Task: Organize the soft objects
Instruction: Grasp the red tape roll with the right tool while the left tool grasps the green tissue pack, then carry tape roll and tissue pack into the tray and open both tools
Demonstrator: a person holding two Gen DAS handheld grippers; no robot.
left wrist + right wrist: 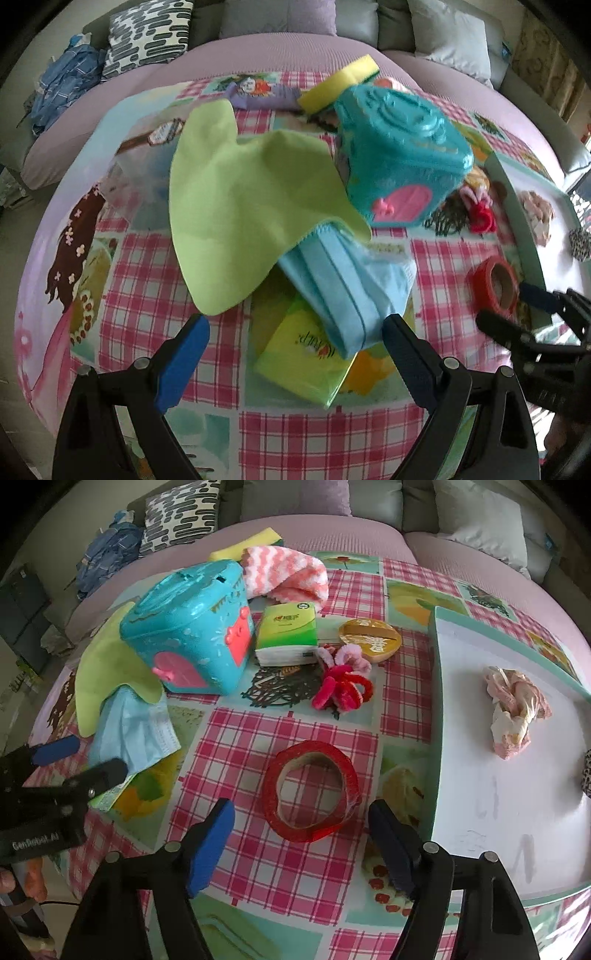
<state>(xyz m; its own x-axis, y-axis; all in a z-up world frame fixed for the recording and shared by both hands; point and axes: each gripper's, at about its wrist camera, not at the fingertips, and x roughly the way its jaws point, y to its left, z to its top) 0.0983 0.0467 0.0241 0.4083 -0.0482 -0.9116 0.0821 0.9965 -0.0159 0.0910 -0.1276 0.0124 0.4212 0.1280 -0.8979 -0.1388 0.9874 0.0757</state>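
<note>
Pick step: left gripper (295,343) apart over the mask (347,284) at lower centre, right gripper (301,836) apart around the tape (312,794); next, clamp and carry to the tray (480,775).

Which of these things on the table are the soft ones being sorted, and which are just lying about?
For the job: green cloth, blue face mask, striped fluffy sock, yellow sponge, fuzzy pipe cleaners, crumpled fabric already in the white tray.

Lying about: teal toy box, red tape roll, tissue pack.
</note>
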